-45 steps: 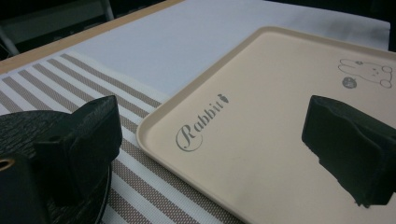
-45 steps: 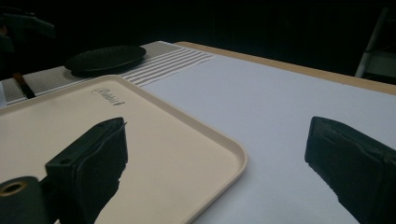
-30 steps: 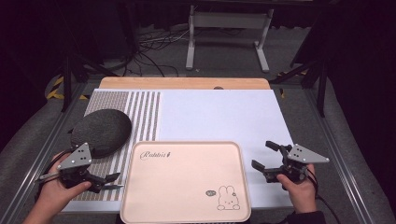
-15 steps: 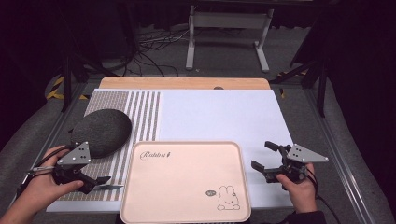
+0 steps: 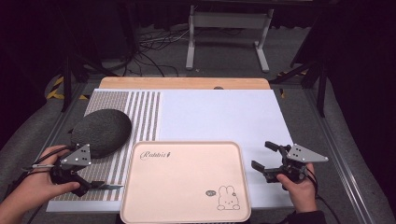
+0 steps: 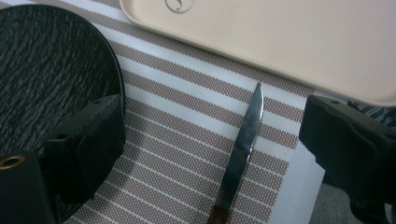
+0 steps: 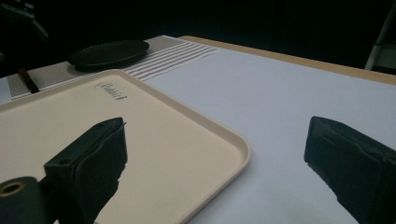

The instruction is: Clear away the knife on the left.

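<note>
**Now: knife lies between the left gripper's spread fingers**

Flat on the striped placemat (image 5: 140,107), the knife (image 6: 243,149) lies between the left gripper (image 5: 95,184)'s fingers, which stand apart and touch nothing. Its tip points toward 12 o'clock at the beige tray (image 5: 187,182), just short of the rim; a dark round plate (image 5: 102,132) sits at 10 o'clock. The right gripper (image 5: 267,157) hovers with fingers apart at the tray's 3 o'clock edge over the white worktop (image 5: 224,116).

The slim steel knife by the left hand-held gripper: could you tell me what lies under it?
The slim steel knife lies flat on the brown-and-white striped placemat; what lies beneath that mat is covered.
</note>
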`<state>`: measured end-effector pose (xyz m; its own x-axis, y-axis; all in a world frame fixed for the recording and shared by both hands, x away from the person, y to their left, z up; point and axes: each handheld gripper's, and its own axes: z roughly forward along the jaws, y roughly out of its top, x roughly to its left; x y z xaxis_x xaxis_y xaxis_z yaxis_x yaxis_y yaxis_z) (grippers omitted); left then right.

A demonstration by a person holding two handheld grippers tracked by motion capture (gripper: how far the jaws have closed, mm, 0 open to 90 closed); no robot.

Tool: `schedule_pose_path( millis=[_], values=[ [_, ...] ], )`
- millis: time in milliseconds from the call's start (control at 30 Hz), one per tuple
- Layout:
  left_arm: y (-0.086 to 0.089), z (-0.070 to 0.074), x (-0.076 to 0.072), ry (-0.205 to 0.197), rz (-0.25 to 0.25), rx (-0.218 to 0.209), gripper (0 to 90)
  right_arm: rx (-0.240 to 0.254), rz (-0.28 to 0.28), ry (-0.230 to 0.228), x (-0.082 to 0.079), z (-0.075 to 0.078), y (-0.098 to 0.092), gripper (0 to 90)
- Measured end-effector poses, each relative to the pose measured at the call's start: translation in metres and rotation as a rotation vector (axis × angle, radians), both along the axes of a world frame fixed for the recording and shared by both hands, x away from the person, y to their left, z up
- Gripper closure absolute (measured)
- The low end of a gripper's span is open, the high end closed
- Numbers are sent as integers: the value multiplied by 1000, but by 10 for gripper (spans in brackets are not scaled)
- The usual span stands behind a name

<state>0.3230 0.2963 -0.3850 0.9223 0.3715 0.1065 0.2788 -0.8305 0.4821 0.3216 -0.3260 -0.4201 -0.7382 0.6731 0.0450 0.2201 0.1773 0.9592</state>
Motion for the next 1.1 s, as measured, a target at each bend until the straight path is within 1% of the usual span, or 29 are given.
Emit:
schedule_pose_path(
  millis=[167,267,433,500,567,600,667,700,800,867,967,1000,1100],
  values=[
    [2,-2,-1,35,-21,59,102,-1,2,2,0,-1,0,66],
    [2,-3,-1,41,-28,90,102,-2,3,4,1,-1,1,66],
    [4,-4,-2,53,-36,128,103,-3,4,5,1,-1,1,65],
    [4,-4,-4,54,-26,148,102,-4,5,6,1,-1,1,65],
    [5,-5,-4,60,-41,165,103,-6,6,6,1,-1,1,65],
    [5,-5,-4,60,-41,165,103,-6,6,6,1,-1,1,65],
    [5,-7,-6,79,-45,185,104,-7,8,8,1,-2,1,65],
    [5,-7,-6,79,-45,185,106,-8,8,8,1,-2,2,65],
    [7,-9,-5,87,-57,204,114,-9,10,9,1,-2,2,65],
    [8,-10,-4,92,-54,206,115,-8,12,9,1,-2,2,65],
    [10,-12,-4,127,-66,210,116,-7,13,10,1,-2,2,64],
    [10,-13,-4,132,-75,215,117,-7,13,10,1,-2,2,62],
    [10,-17,-4,149,-81,231,138,-7,18,8,1,-2,2,61]
  ],
)
